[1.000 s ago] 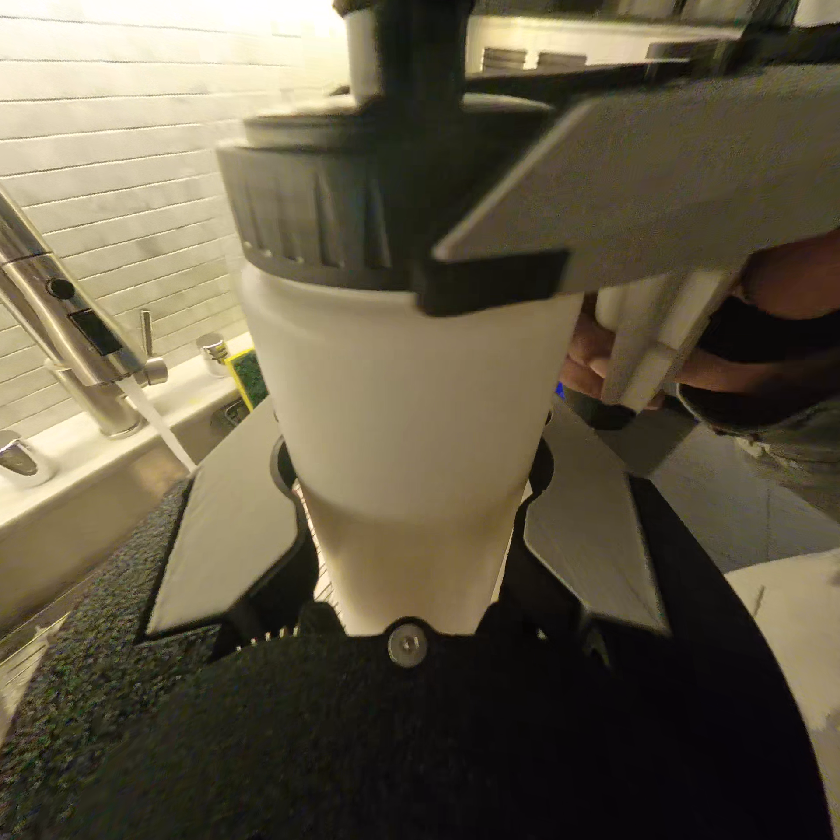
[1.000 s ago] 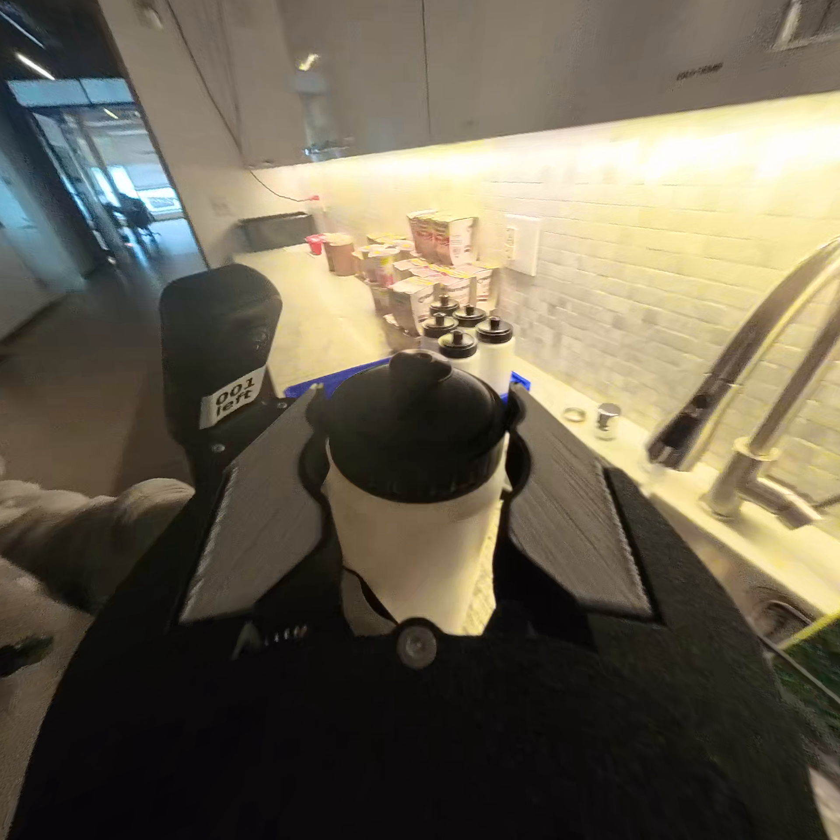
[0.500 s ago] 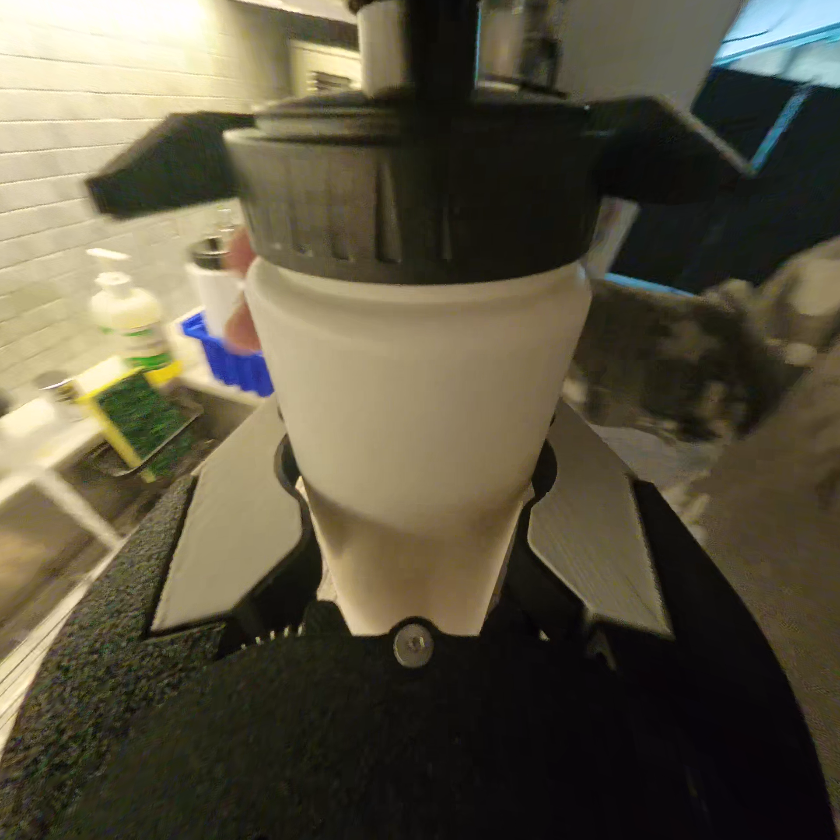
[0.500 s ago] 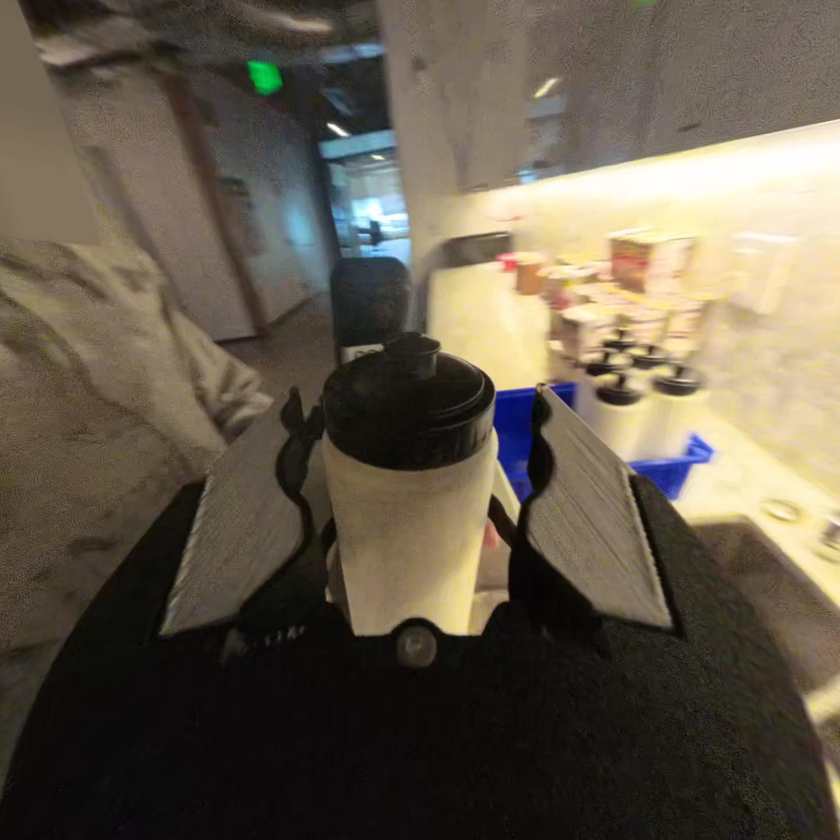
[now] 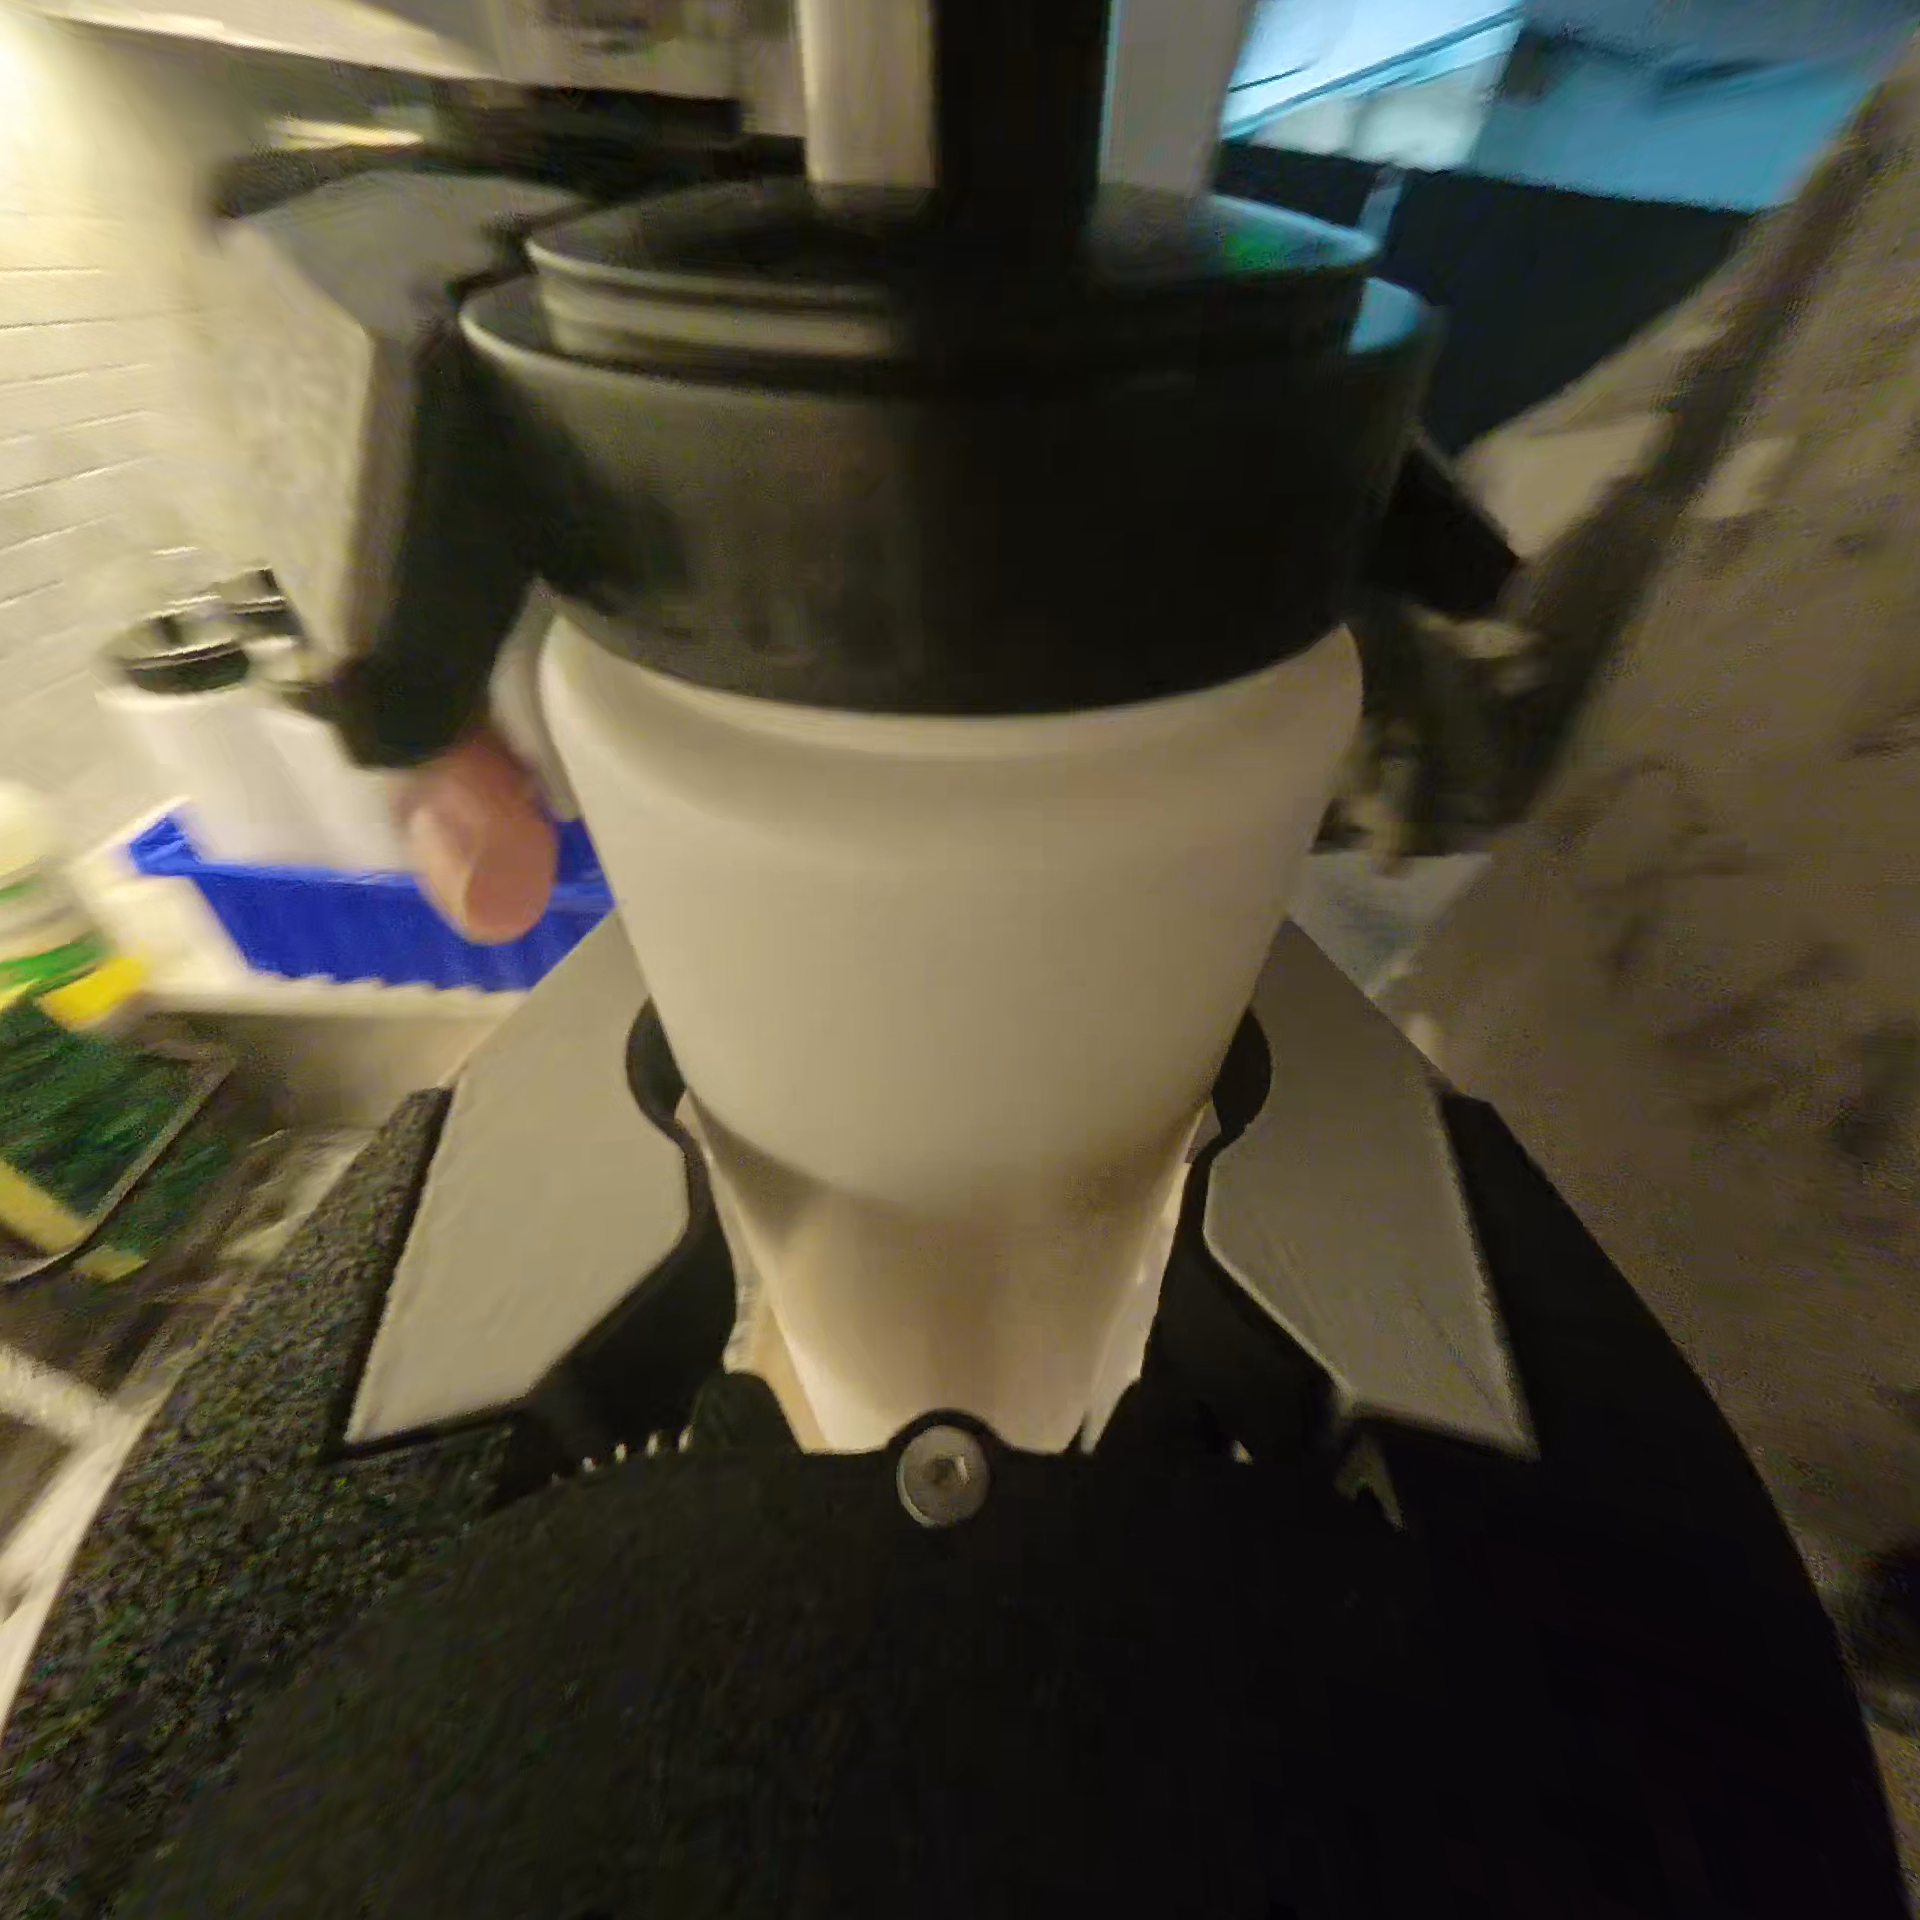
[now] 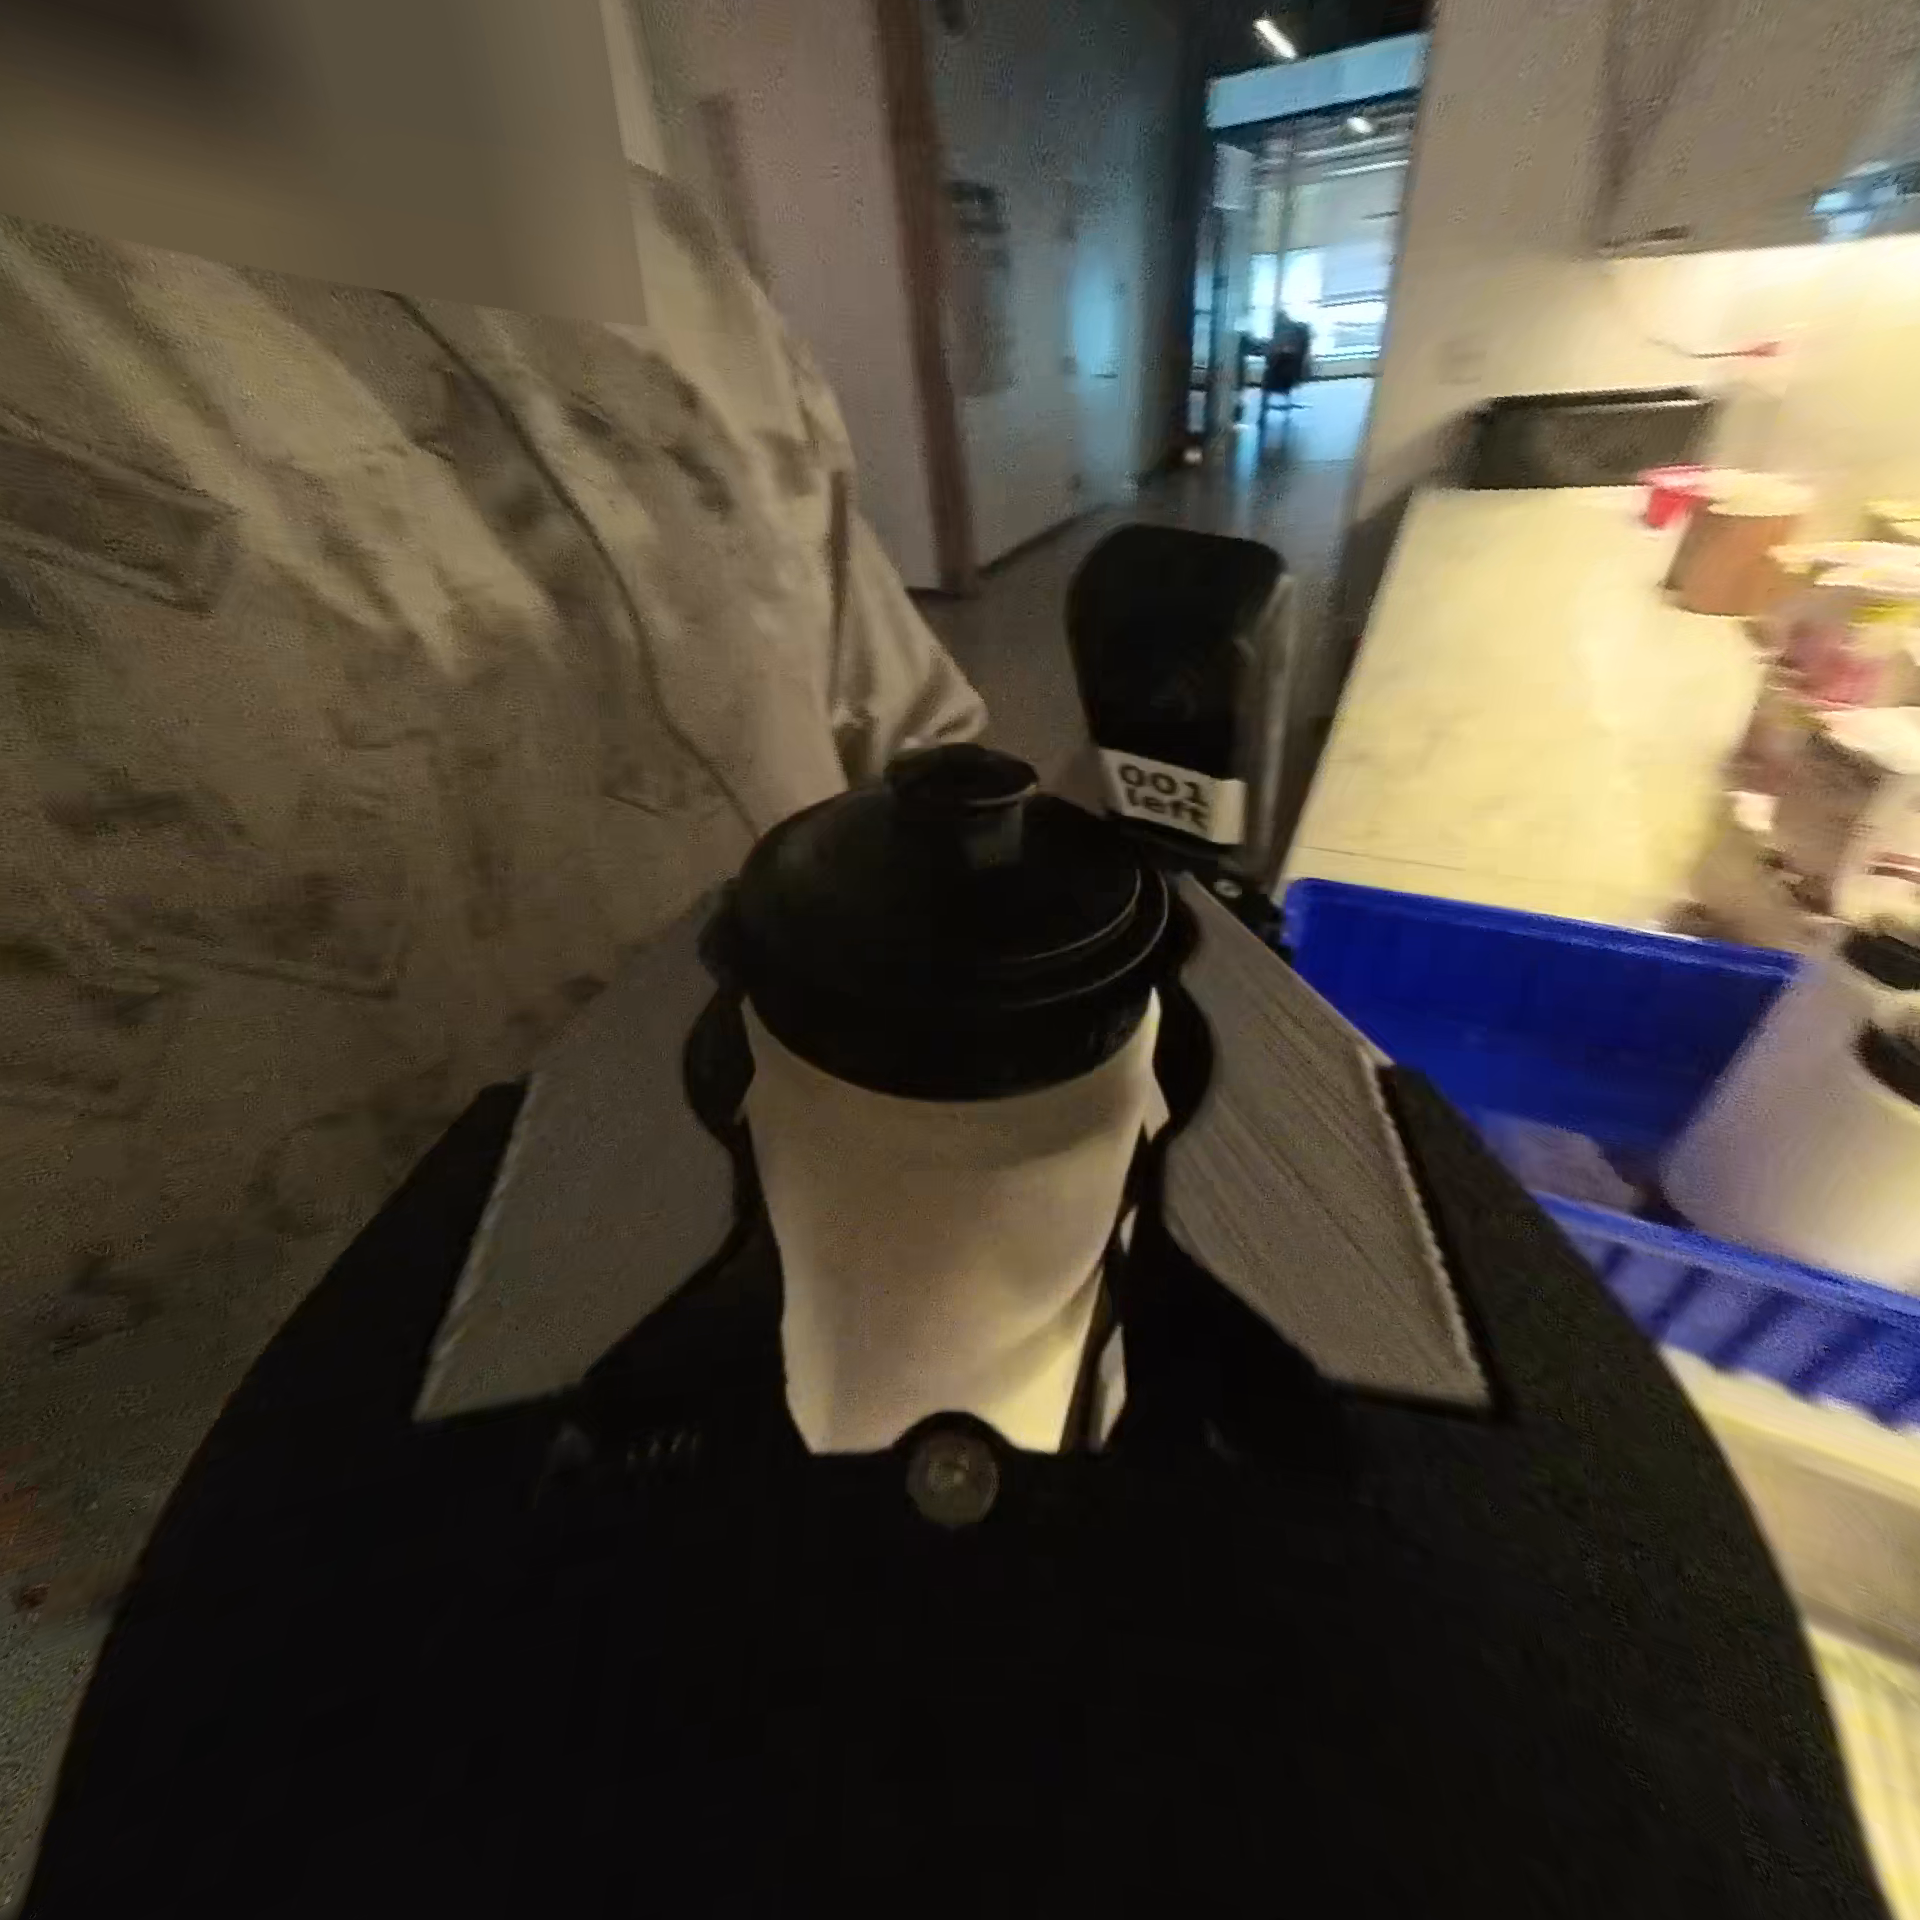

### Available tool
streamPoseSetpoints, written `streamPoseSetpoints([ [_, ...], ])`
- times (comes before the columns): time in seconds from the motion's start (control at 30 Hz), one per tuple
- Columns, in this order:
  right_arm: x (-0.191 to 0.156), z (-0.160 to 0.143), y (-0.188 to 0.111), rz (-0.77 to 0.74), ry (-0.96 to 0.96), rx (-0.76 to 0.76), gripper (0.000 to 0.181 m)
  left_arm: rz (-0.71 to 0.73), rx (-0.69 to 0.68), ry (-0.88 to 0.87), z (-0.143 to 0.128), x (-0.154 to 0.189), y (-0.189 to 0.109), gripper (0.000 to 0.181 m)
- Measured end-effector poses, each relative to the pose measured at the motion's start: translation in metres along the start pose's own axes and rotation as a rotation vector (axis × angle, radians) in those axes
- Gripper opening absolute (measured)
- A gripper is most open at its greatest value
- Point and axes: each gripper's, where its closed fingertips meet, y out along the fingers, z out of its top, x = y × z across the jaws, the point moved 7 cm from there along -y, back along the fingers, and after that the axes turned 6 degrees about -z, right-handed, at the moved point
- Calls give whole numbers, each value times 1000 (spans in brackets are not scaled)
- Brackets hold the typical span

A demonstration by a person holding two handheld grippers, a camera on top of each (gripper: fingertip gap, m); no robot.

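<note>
- Where the left wrist view begins, at its far left edge, a green scouring sponge with a yellow edge (image 5: 73, 1122) lies on a dark tray beside a blurred pump bottle (image 5: 31, 914).
- Just right of these stands a blue ribbed plastic crate (image 5: 343, 920), with a person's fingertip (image 5: 478, 852) in front of it.
- At the centre, the left gripper (image 5: 945, 1039) is clenched on the lower body of a white plastic squeeze bottle (image 5: 935, 914), held in the air near the crate.
- Above it, the bottle's black ribbed screw lid (image 5: 935, 540) sits between the dark tips of the right gripper (image 6: 945, 977), which appears closed on the lid's sides.
- In the right wrist view, a pale patterned sleeve (image 6: 312, 675) fills the left, the bottle the middle, and the crate the right, where more capped bottles blur.
- By its look, the bottle is light, smooth and somewhat squeezable, so a hard pinch could dent it. The waist below the shoulder suits the body grip, and the lid's ribs give purchase.
</note>
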Motion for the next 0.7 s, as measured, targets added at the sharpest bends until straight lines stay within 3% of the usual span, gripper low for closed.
streamPoseSetpoints([
  [0.07,1,3,6,110,23,19,78,-84,11,-5,3,9,0,102],
  [0.13,6,5,11,47,46,52,78,-52,17,1,4,7,-4,102],
  [0.23,17,4,9,-364,32,95,105,108,28,-18,3,-10,-19,102],
  [0.37,13,-7,14,-919,-16,54,102,306,-28,-84,-12,-30,-37,102],
  [0.43,13,-15,23,-1092,1,19,99,369,-96,-68,-21,-34,-39,102],
  [0.57,19,-22,34,-1062,61,1,78,374,-142,-40,-31,-31,-36,102],
  [0.63,22,-19,35,-910,38,-42,78,355,-139,-43,-31,-30,-40,102],
  [0.7,18,-12,37,-637,-42,-64,77,303,-141,-1,-27,-24,-43,101],
])
